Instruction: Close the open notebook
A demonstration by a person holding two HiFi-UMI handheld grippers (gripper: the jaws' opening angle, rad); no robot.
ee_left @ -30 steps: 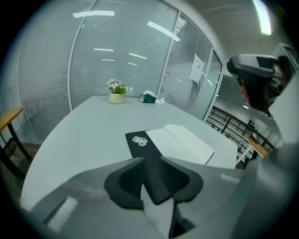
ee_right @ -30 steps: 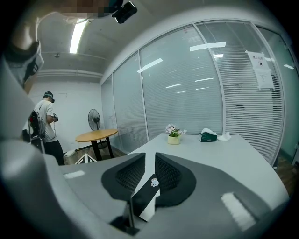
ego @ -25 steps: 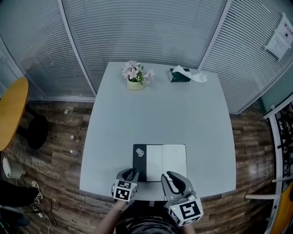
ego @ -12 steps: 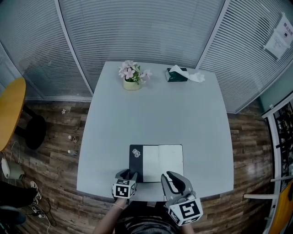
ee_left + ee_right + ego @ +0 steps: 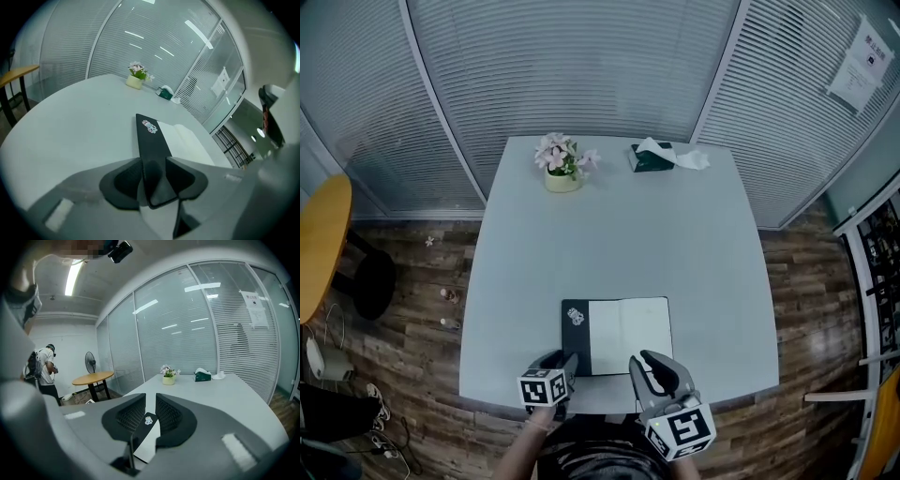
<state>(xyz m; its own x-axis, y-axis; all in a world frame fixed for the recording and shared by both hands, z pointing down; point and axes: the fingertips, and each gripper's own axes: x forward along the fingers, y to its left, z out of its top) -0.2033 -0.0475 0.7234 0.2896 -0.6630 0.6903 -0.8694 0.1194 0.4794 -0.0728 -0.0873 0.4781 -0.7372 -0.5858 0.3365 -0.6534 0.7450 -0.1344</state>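
The left claw is just opening, jaws apart round the notebook's black cover. The right claw is hanging open. A flower pot and a tissue box are sitting far ahead.

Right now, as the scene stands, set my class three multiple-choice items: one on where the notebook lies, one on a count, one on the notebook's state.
1. Where on the table is the notebook?
A. at the far edge
B. at the near edge
C. in the middle

2. How many things stand at the table's far edge?
A. one
B. four
C. two

3. The notebook is:
A. open and flat
B. shut
C. standing upright

Key:
1 B: it lies by the edge nearest the person.
2 C: only a flower pot and a tissue box stand there.
3 A: its white pages show face up beside its black cover.
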